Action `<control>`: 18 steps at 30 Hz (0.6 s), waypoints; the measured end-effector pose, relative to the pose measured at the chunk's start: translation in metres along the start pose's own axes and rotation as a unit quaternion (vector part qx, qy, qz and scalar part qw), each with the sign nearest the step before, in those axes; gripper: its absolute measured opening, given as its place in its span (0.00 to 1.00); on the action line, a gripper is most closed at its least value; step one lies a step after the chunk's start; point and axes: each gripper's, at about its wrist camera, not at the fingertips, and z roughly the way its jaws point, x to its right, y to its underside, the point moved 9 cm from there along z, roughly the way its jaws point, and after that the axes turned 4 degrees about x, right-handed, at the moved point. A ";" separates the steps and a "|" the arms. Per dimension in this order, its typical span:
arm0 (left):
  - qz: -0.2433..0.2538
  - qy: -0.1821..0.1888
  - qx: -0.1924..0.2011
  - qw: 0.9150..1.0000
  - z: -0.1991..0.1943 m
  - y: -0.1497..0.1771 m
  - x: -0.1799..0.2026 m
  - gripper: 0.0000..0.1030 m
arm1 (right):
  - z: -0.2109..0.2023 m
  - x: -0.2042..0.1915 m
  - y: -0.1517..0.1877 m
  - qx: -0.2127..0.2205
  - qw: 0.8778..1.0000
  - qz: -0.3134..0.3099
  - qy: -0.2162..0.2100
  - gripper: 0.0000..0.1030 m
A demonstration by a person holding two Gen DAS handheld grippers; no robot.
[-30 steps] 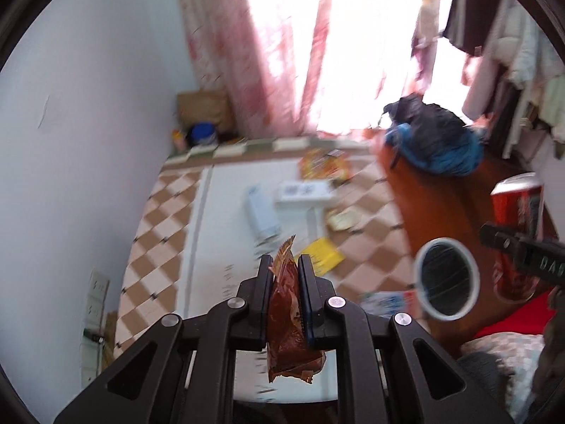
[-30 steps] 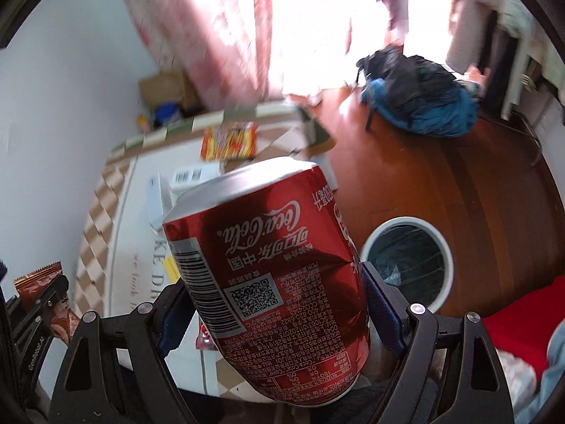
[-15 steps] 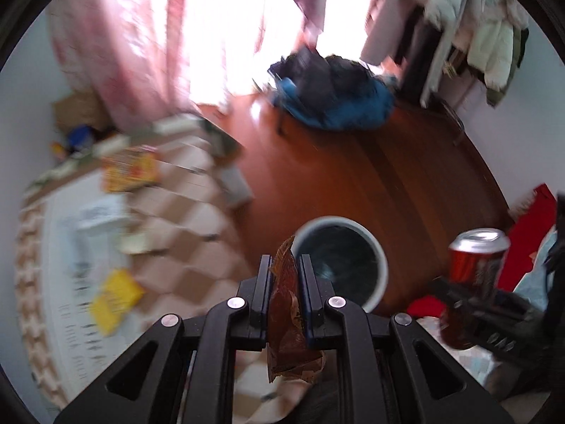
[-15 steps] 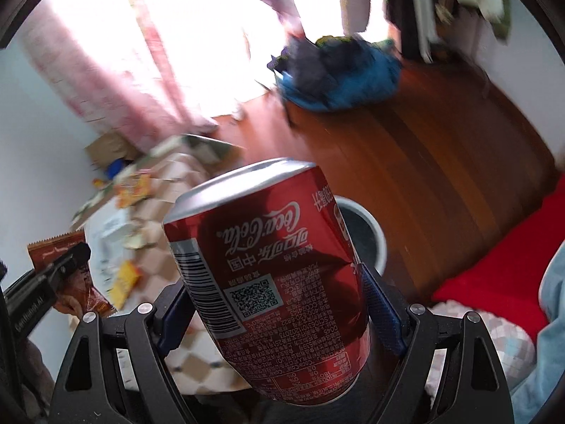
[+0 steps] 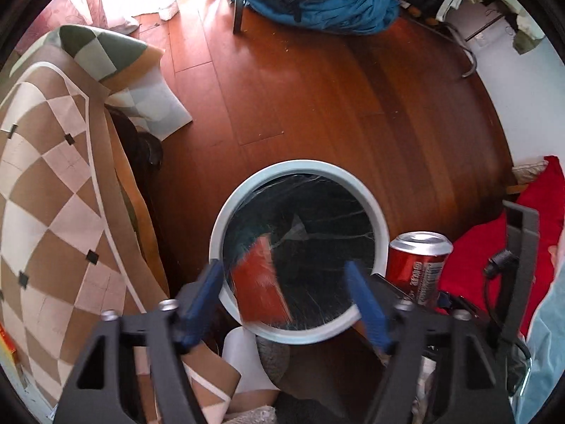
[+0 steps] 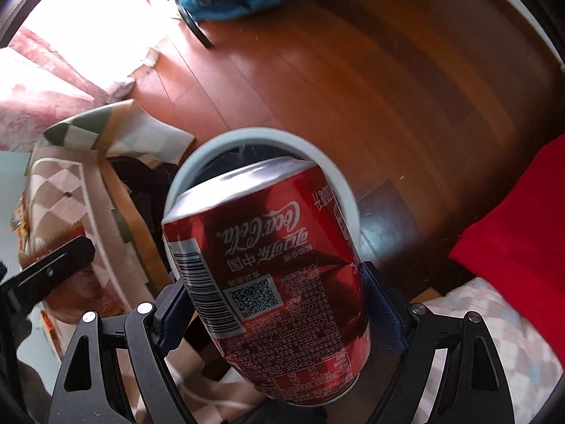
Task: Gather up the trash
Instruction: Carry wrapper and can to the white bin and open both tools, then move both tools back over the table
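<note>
Wooden floor (image 5: 317, 99), trash bin (image 5: 374, 208), blue bag (image 5: 335, 7)

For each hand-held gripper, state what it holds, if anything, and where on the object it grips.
Right hand-held gripper: dented cola can, clamped across its sides. Left hand-held gripper: nothing; jaws opening, red wrapper loose over the bin.

Red snack wrapper (image 5: 259, 282): blurred, inside black-lined, pale-rimmed trash bin (image 5: 300, 168). Dented red cola can (image 6: 272, 275): tilted, above bin rim.
</note>
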 end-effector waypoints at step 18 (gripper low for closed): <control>0.017 -0.120 0.053 0.991 -0.054 0.031 -0.043 0.95 | -0.017 0.011 0.022 0.011 0.998 -0.023 0.051 1.00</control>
